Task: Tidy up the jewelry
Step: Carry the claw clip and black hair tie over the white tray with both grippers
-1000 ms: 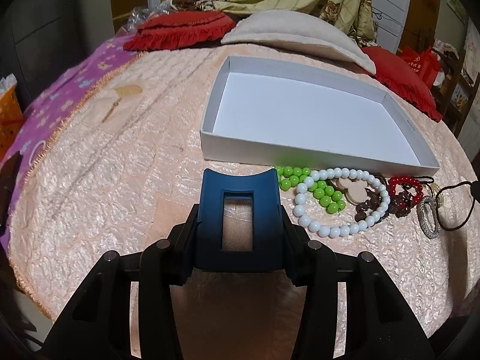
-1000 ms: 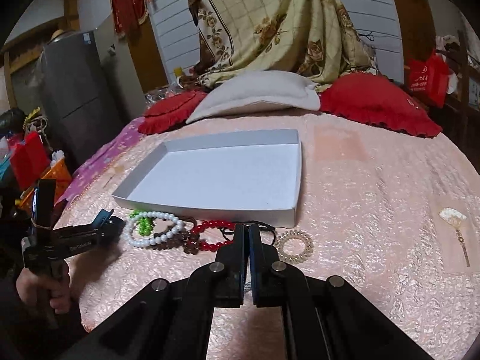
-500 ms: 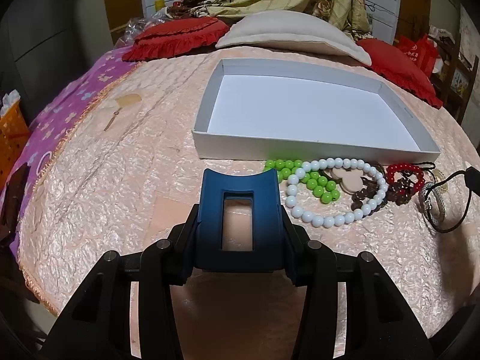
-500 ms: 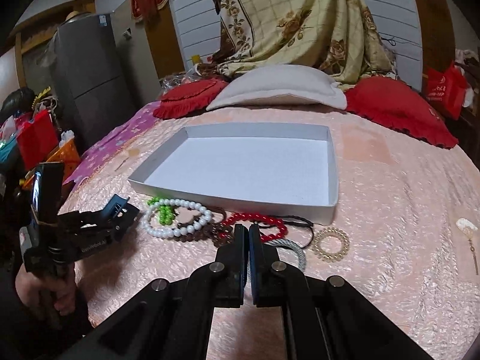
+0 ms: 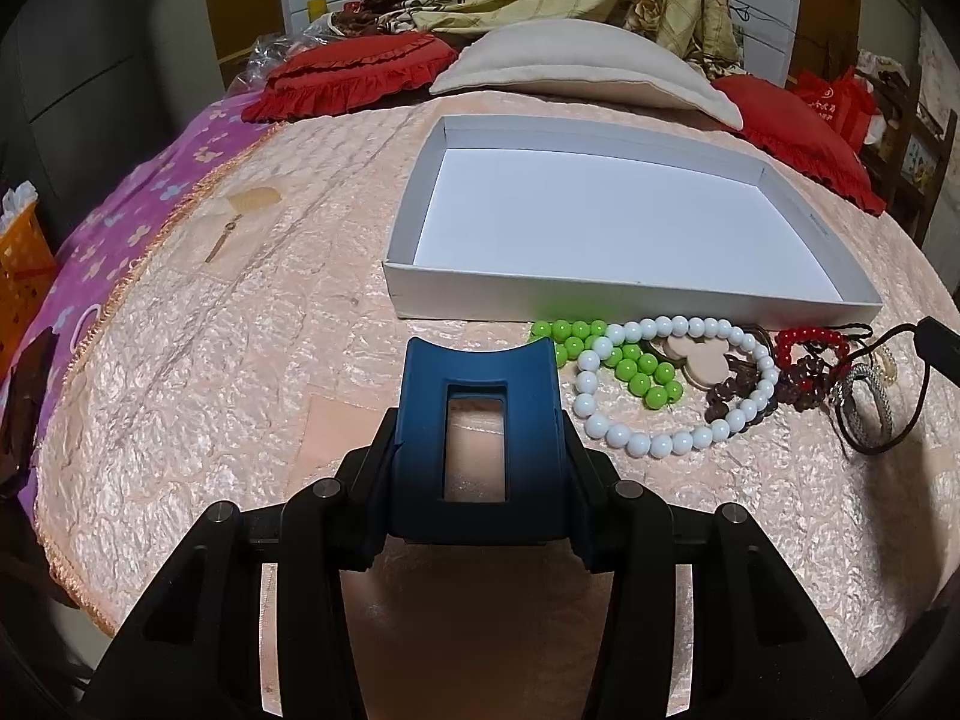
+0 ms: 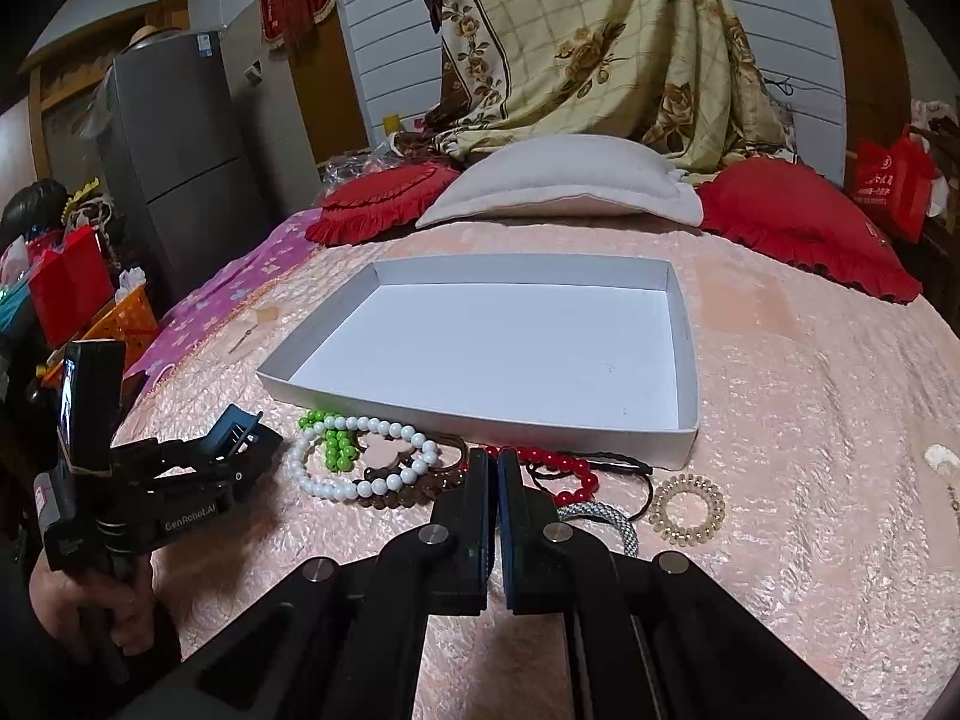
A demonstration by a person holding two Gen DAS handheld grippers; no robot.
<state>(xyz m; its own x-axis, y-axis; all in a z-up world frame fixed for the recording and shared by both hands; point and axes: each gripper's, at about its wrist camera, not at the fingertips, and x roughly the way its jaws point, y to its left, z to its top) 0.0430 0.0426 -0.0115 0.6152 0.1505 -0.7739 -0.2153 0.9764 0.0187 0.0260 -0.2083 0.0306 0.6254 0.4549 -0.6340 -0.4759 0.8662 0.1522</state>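
Right tool point(image 6: 497, 462) has its two fingers pressed together with nothing between them, and it hovers low over the bed point(image 6: 810, 450), tips pointing right at the middle of the jewelry pile. Left tool point(image 5: 480, 360) looks closed too: the blue pads sit flat against each other in its own view, empty, held level and aimed forward with the pile just off to its right. In the right wrist view the person's hand point(image 6: 90, 600) grips the left tool's handle from below.

Just past the right tool's tips sit the red bead bracelet point(image 6: 564, 468) and a black cord point(image 6: 624, 465), with a silver braided bangle point(image 6: 606, 519) beside its right finger. A coiled clear hair tie point(image 6: 687, 507) lies further right. To its left are the white bead bracelet point(image 6: 360, 462), the green beads point(image 6: 336, 444) and some brown beads, all overlapping.

Beyond everything is the white box point(image 6: 681, 438), nothing in it. The pile is lined up along its near wall, probably so each piece only needs a short lift over the edge. Nothing's sorted yet.
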